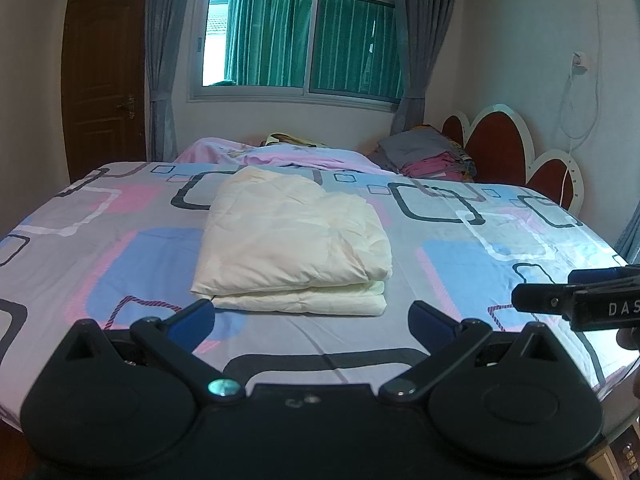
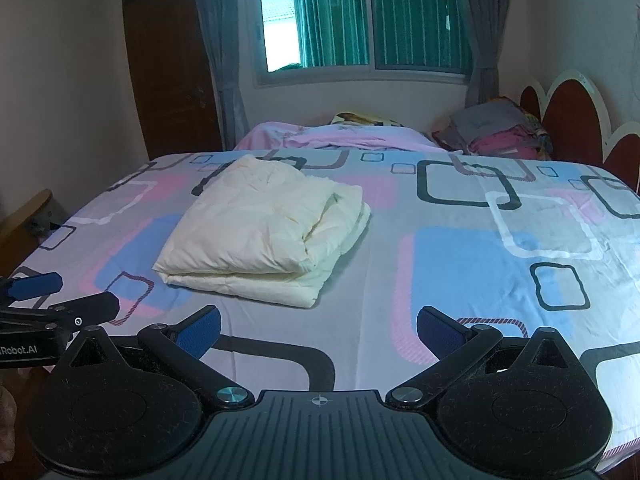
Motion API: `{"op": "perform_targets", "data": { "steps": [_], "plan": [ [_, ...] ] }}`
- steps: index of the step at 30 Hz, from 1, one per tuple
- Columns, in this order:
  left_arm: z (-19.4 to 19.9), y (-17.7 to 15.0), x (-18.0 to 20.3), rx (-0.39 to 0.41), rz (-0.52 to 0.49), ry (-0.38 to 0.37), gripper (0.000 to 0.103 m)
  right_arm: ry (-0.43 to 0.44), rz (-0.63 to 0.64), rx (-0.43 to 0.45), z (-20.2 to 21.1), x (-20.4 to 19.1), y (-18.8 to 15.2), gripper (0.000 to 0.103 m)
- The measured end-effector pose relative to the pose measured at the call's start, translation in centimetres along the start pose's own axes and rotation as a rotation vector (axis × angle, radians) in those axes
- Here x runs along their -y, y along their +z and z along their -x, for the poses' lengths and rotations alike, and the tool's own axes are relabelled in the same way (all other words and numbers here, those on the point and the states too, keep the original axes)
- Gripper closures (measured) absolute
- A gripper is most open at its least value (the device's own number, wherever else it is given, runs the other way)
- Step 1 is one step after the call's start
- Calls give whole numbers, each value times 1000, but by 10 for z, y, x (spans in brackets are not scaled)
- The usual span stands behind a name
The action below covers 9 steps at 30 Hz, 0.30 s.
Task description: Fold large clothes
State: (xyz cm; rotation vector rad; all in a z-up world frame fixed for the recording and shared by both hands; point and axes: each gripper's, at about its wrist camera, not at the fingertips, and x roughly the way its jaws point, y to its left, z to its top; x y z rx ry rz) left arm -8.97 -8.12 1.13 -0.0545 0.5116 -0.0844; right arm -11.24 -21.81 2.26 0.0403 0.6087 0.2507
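A cream padded garment (image 1: 296, 240) lies folded into a thick rectangle on the patterned bed sheet (image 1: 460, 264); it also shows in the right wrist view (image 2: 264, 232). My left gripper (image 1: 312, 320) is open and empty, just in front of the garment's near edge, above the sheet. My right gripper (image 2: 318, 330) is open and empty, in front of and to the right of the garment. The right gripper also shows at the right edge of the left wrist view (image 1: 568, 300), and the left gripper shows at the left edge of the right wrist view (image 2: 60, 300).
A pink blanket (image 1: 280, 156) and a stack of folded clothes (image 1: 432, 156) lie at the far side of the bed. A red and white headboard (image 1: 500, 144) stands at the right. A window (image 1: 300, 36) with curtains and a brown door (image 1: 104, 80) are behind.
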Motion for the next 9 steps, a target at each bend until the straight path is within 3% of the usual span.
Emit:
{"op": "perform_targets", "data": {
  "steps": [9],
  "plan": [
    [2,0,-3,9,21,7,0,9,2,4,0,0,1,0]
  ]
}}
